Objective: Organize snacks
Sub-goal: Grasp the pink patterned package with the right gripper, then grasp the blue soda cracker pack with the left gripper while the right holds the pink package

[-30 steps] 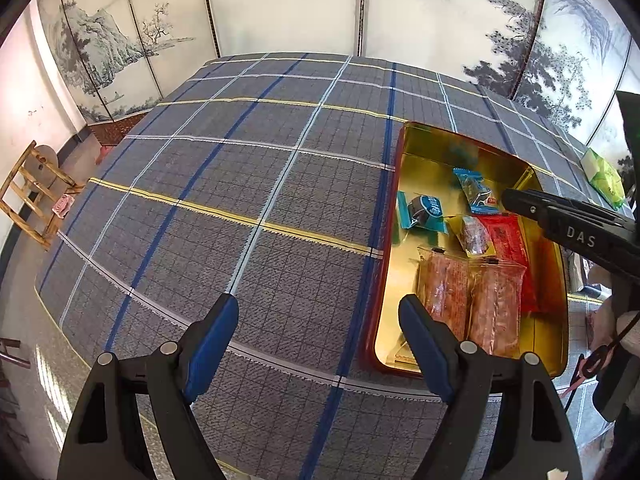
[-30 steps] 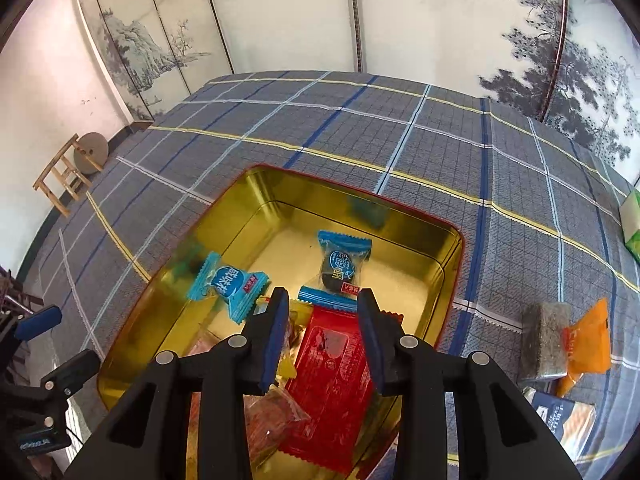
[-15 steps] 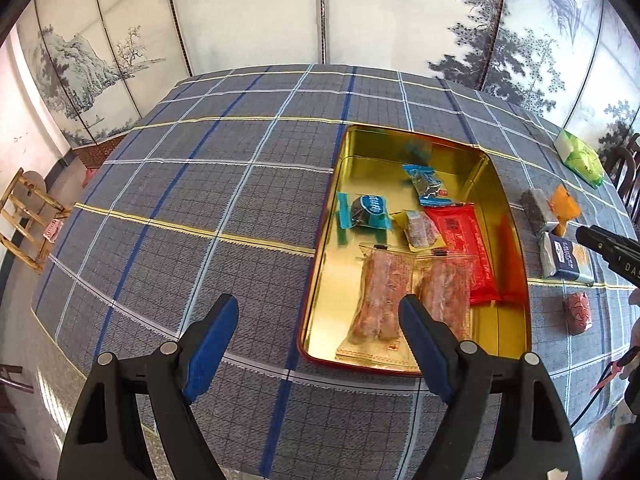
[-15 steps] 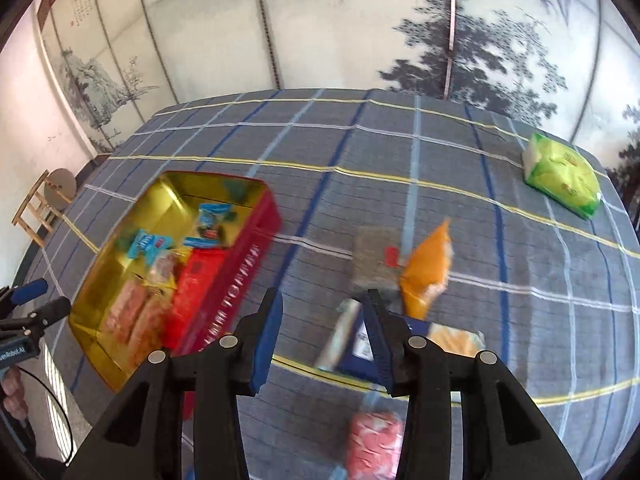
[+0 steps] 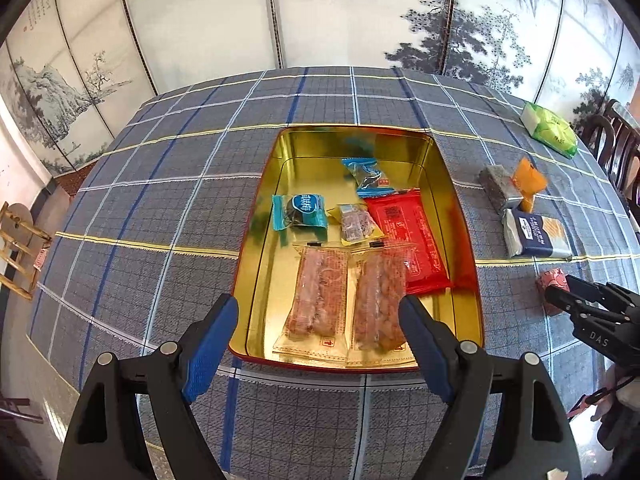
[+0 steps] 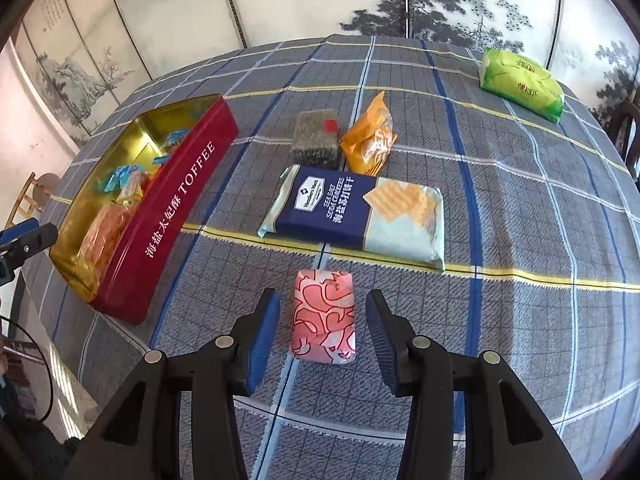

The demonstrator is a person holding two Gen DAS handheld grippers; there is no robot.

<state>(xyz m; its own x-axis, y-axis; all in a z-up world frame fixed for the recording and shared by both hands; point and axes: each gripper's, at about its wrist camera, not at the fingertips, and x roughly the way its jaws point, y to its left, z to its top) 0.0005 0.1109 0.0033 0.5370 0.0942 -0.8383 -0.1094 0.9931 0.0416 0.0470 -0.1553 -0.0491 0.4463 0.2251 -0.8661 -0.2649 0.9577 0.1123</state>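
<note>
A red toffee tin [image 5: 247, 268] with a gold inside holds two clear packs of reddish snacks [image 5: 318, 292], a red pack [image 5: 412, 240] and small blue-wrapped sweets [image 5: 298, 212]. My left gripper [image 5: 320, 320] hangs open above the tin's near edge, with nothing in it. To the tin's right, a pink patterned snack [image 6: 324, 320] lies on the checked cloth. My right gripper [image 6: 322, 308] straddles it with its jaws opening, and the pads stand clear of the wrapper on both sides. In the left wrist view the right gripper [image 5: 560, 296] shows at the right edge, over the pink snack [image 5: 550, 280].
Beyond the pink snack lie a navy cracker pack [image 6: 352, 212], a grey block [image 6: 316, 140], an orange pack [image 6: 370, 140] and, far back, a green pack [image 6: 520, 80]. A dark chair [image 5: 612, 140] stands at the right and a wooden stool [image 5: 16, 248] at the left.
My right gripper left the tin, swung right over the loose snacks and came down around the pink one, its jaws widening. My left gripper shifted so the tin sits centred ahead of it.
</note>
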